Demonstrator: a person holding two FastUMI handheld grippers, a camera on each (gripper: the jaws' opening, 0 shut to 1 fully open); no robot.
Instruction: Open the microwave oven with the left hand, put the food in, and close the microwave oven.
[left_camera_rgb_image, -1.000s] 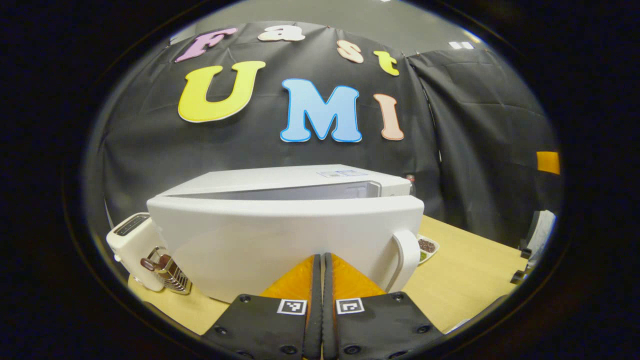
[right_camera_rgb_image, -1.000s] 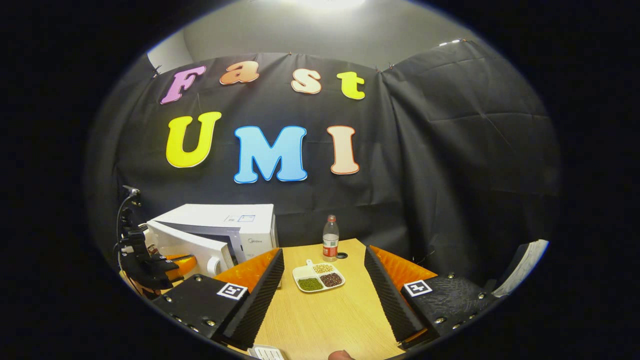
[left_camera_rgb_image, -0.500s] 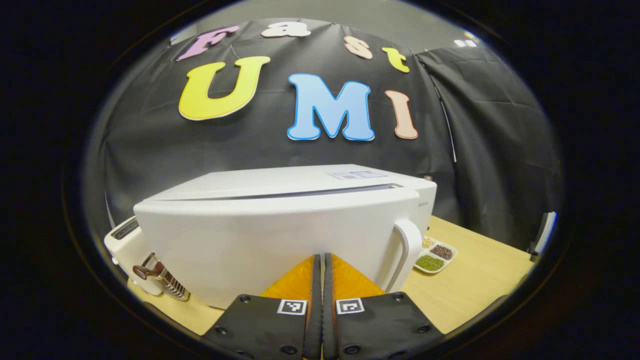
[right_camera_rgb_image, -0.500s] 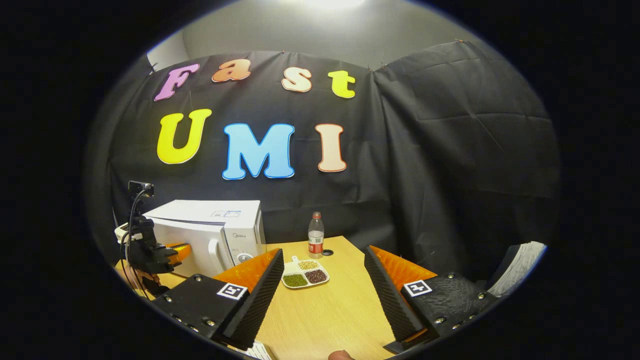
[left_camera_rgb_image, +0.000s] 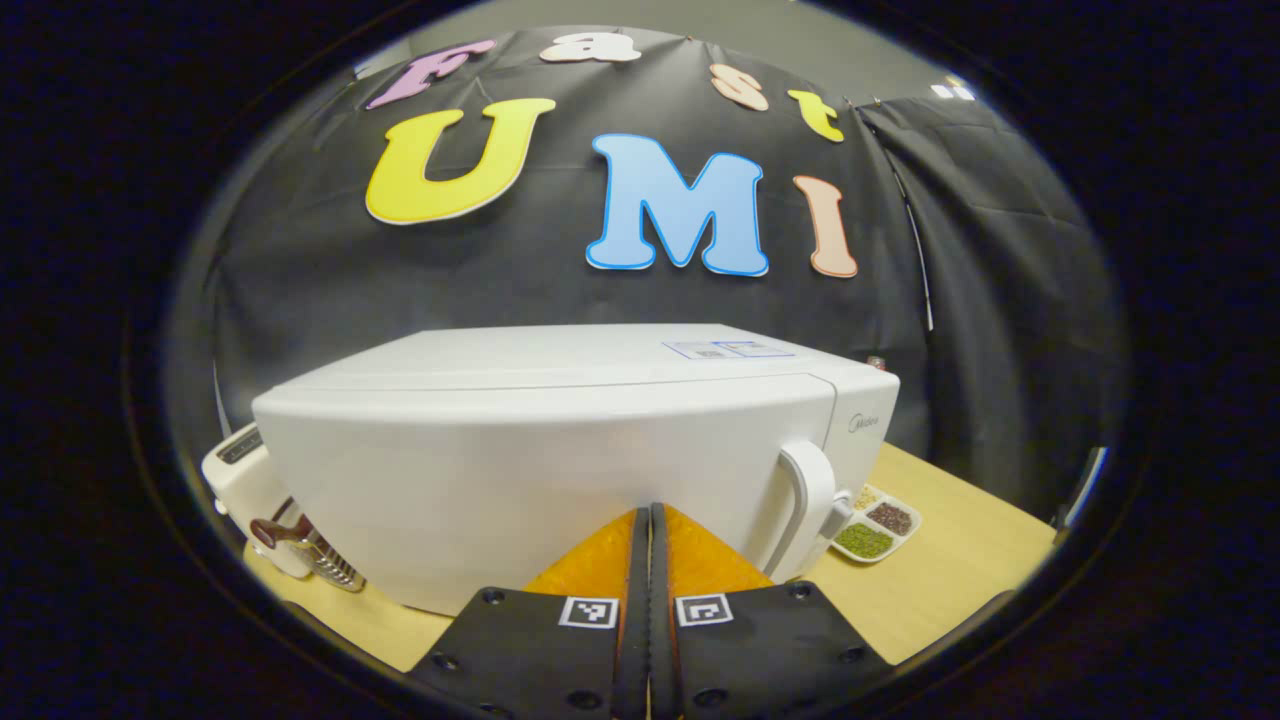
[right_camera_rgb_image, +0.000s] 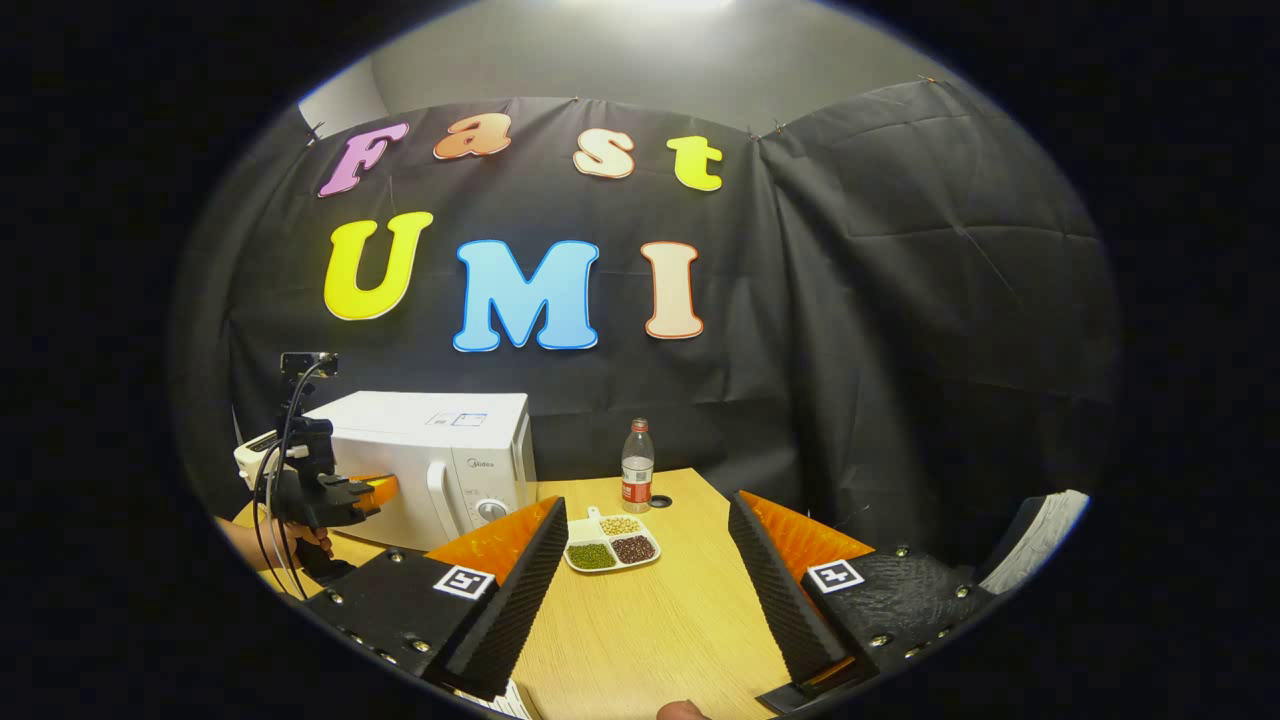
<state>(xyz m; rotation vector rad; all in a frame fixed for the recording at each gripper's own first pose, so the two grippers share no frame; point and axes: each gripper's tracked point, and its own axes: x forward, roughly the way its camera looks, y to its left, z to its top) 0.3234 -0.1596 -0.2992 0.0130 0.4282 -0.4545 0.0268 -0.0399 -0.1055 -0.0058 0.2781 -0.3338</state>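
Observation:
The white microwave (left_camera_rgb_image: 560, 450) stands on the wooden table with its door flush against the body and its handle (left_camera_rgb_image: 805, 500) at the right. My left gripper (left_camera_rgb_image: 648, 510) is shut, holds nothing, and its tips rest against the door's lower middle. In the right gripper view the microwave (right_camera_rgb_image: 430, 440) sits at the left with the left gripper (right_camera_rgb_image: 375, 490) at its door. A white divided dish of beans (right_camera_rgb_image: 612, 548) lies on the table to the microwave's right. My right gripper (right_camera_rgb_image: 645, 510) hangs open above the table, nothing between its fingers.
A plastic bottle (right_camera_rgb_image: 636, 468) stands behind the dish near the black cloth wall. A white toaster (left_camera_rgb_image: 240, 470) sits at the microwave's left. A hand (right_camera_rgb_image: 270, 540) holds the left gripper. Bare table (right_camera_rgb_image: 650, 630) stretches ahead of the right gripper.
The microwave door swung from ajar to fully closed as my left gripper pushed forward against it. The right gripper stayed open and barely shifted.

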